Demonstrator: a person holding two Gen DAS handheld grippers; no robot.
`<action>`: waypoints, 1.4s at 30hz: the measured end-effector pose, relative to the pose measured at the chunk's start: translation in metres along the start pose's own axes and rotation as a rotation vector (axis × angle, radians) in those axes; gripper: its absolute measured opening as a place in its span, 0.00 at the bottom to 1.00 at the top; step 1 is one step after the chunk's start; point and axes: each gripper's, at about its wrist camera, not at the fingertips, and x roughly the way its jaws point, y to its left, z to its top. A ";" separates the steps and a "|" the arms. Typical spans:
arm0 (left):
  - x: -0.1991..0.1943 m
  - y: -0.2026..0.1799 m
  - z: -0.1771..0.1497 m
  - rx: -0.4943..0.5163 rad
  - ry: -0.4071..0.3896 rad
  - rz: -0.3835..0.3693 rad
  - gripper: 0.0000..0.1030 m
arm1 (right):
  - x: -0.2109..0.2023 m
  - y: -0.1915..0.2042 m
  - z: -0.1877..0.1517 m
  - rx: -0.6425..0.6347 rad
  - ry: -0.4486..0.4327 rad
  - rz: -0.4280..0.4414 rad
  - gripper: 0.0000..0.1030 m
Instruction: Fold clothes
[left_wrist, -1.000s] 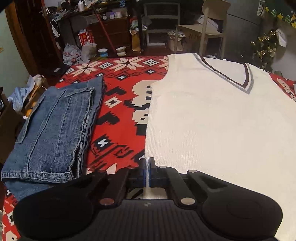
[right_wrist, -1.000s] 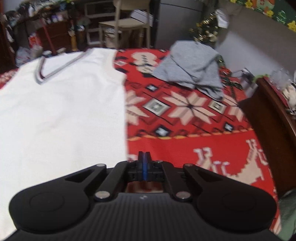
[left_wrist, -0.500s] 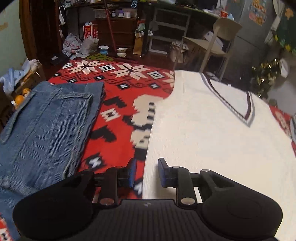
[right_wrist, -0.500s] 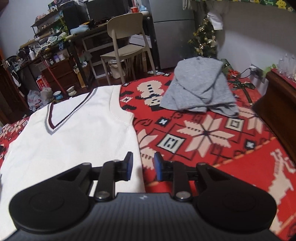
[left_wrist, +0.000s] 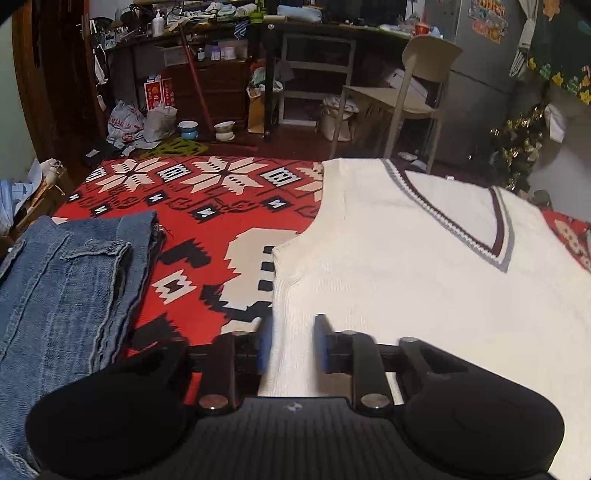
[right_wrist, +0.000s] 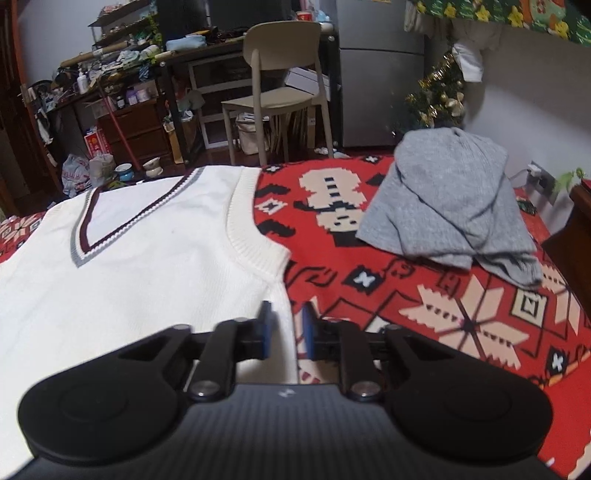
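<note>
A white sleeveless V-neck vest (left_wrist: 424, 277) lies flat, front up, on a red patterned blanket (left_wrist: 207, 229). My left gripper (left_wrist: 291, 339) sits low over the vest's left side edge, just below the armhole. Its jaws are closing but still apart, with the fabric edge lying between them unpinched. In the right wrist view the vest (right_wrist: 147, 288) fills the left half. My right gripper (right_wrist: 287, 332) straddles the vest's right side edge under the other armhole. Its jaws are also closing, with a gap left and the edge between them.
Folded blue jeans (left_wrist: 62, 295) lie on the blanket left of the vest. A crumpled grey garment (right_wrist: 450, 206) lies to the right. Dark wooden furniture (right_wrist: 576, 236) borders the right edge. A beige chair (right_wrist: 280, 74) and cluttered shelves stand beyond the far edge.
Both grippers were shut a second ago near the vest's hem and then opened. Both have moved forward along the vest's sides toward the armholes. Their jaws now straddle the side edges.
</note>
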 end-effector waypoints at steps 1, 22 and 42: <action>-0.001 -0.001 0.000 0.015 -0.003 0.014 0.04 | -0.001 0.003 0.000 -0.015 -0.002 -0.017 0.03; -0.059 0.021 -0.013 -0.103 0.106 -0.099 0.14 | -0.072 -0.020 -0.006 0.103 0.015 -0.092 0.21; -0.173 -0.026 -0.065 0.077 0.396 -0.314 0.36 | -0.200 0.046 -0.055 -0.267 0.409 0.209 0.41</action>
